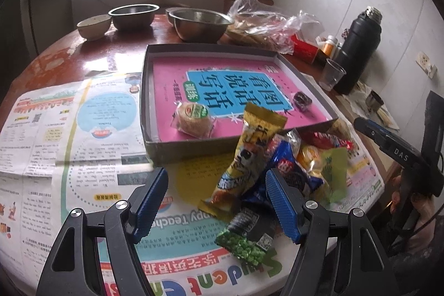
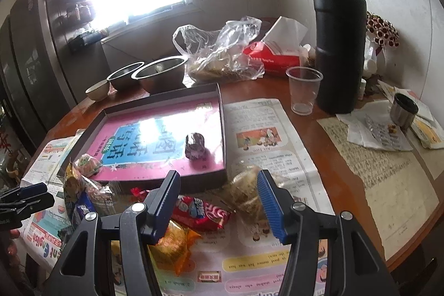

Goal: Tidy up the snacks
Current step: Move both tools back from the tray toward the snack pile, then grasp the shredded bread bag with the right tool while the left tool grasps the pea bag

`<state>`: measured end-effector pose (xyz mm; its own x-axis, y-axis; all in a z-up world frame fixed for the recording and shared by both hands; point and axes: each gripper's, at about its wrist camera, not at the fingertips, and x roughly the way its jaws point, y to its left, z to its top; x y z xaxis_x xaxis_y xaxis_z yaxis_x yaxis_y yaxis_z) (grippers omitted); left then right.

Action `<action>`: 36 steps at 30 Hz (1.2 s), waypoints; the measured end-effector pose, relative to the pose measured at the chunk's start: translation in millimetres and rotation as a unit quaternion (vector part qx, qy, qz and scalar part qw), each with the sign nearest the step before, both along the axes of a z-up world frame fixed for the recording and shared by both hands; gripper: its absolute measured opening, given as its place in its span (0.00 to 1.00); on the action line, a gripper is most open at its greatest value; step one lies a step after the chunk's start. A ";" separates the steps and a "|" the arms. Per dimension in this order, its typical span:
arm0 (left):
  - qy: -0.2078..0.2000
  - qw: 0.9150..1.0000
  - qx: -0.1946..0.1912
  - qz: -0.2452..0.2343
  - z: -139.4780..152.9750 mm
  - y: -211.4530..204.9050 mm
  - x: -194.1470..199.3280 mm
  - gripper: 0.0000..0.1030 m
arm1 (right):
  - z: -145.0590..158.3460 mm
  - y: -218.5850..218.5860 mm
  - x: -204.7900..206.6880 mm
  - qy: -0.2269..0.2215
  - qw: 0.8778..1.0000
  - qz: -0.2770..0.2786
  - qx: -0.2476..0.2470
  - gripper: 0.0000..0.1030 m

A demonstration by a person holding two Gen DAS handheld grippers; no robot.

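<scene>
- Round wooden table (image 2: 360, 212), newspaper (image 1: 69, 157) spread across it, window behind.
- Left gripper (image 1: 216, 199): jaws apart, nothing between the pads, poised over the snack pile's near edge.
- Right gripper (image 2: 219, 201): jaws apart, empty; red packet (image 2: 202, 212) lies below the gap.
- Snack pile (image 1: 277, 157): loose on the newspaper just beside the box's near wall, yellow packet (image 1: 249, 146) leaning upright.
- Box (image 1: 147, 90), at 12 o'clock from the pile: pink book inside, round cake (image 1: 193, 118) at its near edge, dark sweet (image 1: 302, 100) at 2 o'clock from the cake.
- Beyond: bowls (image 1: 133, 15), plastic bag (image 2: 219, 52), cup (image 2: 302, 90), black flask (image 2: 338, 40).
</scene>
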<state>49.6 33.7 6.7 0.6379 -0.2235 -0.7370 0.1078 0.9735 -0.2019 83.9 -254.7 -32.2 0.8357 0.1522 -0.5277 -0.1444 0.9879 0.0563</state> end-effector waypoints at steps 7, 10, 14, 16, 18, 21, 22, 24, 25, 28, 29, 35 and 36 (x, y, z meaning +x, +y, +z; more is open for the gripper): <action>0.006 1.000 0.004 -0.023 -5.7 -6.4 -7.4 0.73 | -4.9 -6.2 2.7 0.007 1.000 -0.011 0.003 0.56; 0.010 0.999 0.006 -0.036 -9.6 -11.3 -10.9 0.72 | -8.2 -8.7 6.3 0.012 1.000 -0.016 0.002 0.58; 0.015 0.998 0.004 -0.061 -15.6 -17.4 -14.9 0.73 | -14.6 -12.8 12.9 0.020 1.000 -0.022 -0.002 0.64; 0.018 0.997 -0.003 -0.070 -18.6 -18.5 -16.3 0.73 | -18.0 -14.9 16.5 0.025 0.999 -0.027 -0.004 0.64; 0.019 0.997 0.002 -0.076 -20.2 -20.8 -17.1 0.72 | -21.5 -17.2 20.8 0.029 0.999 -0.030 -0.007 0.65; 0.019 0.996 0.008 -0.085 -22.5 -25.6 -17.0 0.72 | -26.3 -19.5 25.3 0.037 0.999 -0.034 -0.007 0.65; 0.022 0.996 0.012 -0.087 -24.3 -27.4 -16.4 0.72 | -27.3 -19.9 26.2 0.038 0.999 -0.034 -0.007 0.65; 0.025 0.996 0.015 -0.089 -27.1 -28.5 -15.9 0.73 | -29.5 -20.4 28.3 0.042 0.998 -0.036 -0.008 0.65; 0.027 0.995 0.016 -0.090 -28.2 -29.0 -15.3 0.72 | -30.0 -20.8 28.6 0.042 0.998 -0.035 -0.008 0.65; 0.033 0.995 0.019 -0.094 -31.9 -30.6 -13.2 0.72 | -30.8 -21.1 29.9 0.043 0.998 -0.036 -0.010 0.65; 0.034 0.995 0.021 -0.096 -33.1 -31.9 -12.9 0.72 | -31.0 -21.2 30.1 0.043 0.998 -0.036 -0.009 0.65; 0.034 0.993 0.028 -0.105 -37.6 -39.0 -12.4 0.72 | -32.7 -25.9 35.4 0.046 0.998 -0.042 0.000 0.67; 0.034 0.993 0.029 -0.106 -38.1 -39.7 -12.3 0.72 | -32.8 -26.1 36.4 0.046 0.998 -0.042 0.000 0.68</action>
<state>37.3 -6.0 -31.4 0.5293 -0.3038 -0.7922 0.3003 0.9403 -0.1600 120.3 -280.8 -64.9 0.7931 0.0843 -0.6032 -0.0559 0.9963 0.0657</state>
